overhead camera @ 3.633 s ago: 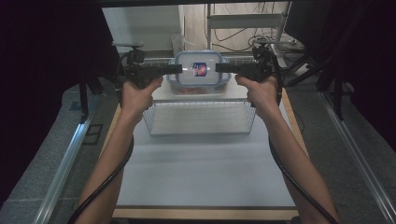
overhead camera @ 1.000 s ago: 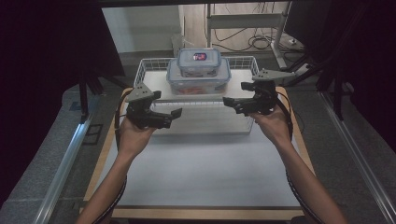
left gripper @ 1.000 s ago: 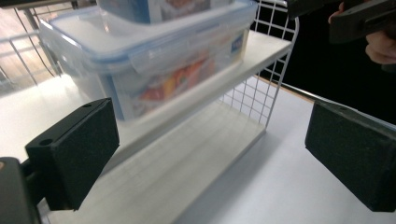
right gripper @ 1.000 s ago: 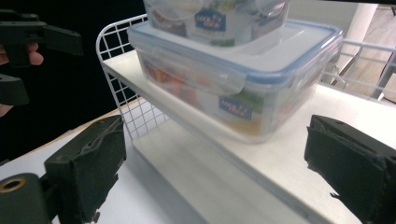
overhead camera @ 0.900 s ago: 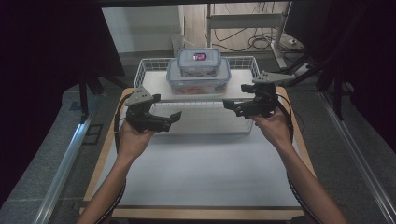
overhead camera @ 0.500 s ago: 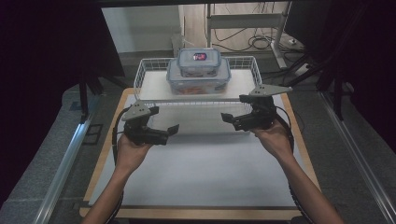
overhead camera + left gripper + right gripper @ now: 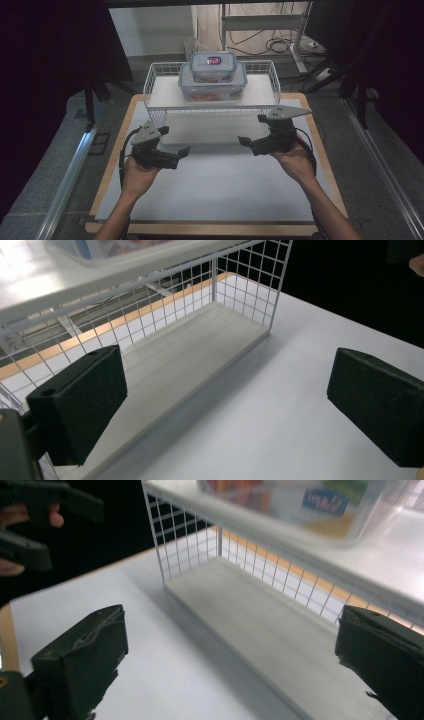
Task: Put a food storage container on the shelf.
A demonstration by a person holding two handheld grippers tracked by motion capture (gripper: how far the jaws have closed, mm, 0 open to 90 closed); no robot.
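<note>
At the left of the high view we see the left gripper (image 7: 172,153) held in the person's left hand (image 7: 137,172) above the white table top (image 7: 215,195), just in front of the near left corner of the wire rack (image 7: 155,117). In the left gripper view its two black jaws stand wide apart with nothing between them, and the rack's lower shelf (image 7: 185,360) lies ahead of them. In the middle, toward the far side of the table, we see the rack's upper shelf (image 7: 165,92) carrying two clear boxes: a large box (image 7: 212,90) and a small box (image 7: 212,62) stacked on top of it. At the right, the right gripper (image 7: 250,144) sits in the right hand (image 7: 295,160), near the rack's near right corner, well apart from the left one. In the right gripper view its jaws are also spread wide and empty, and the large box (image 7: 295,505) shows blurred on the shelf above.
</note>
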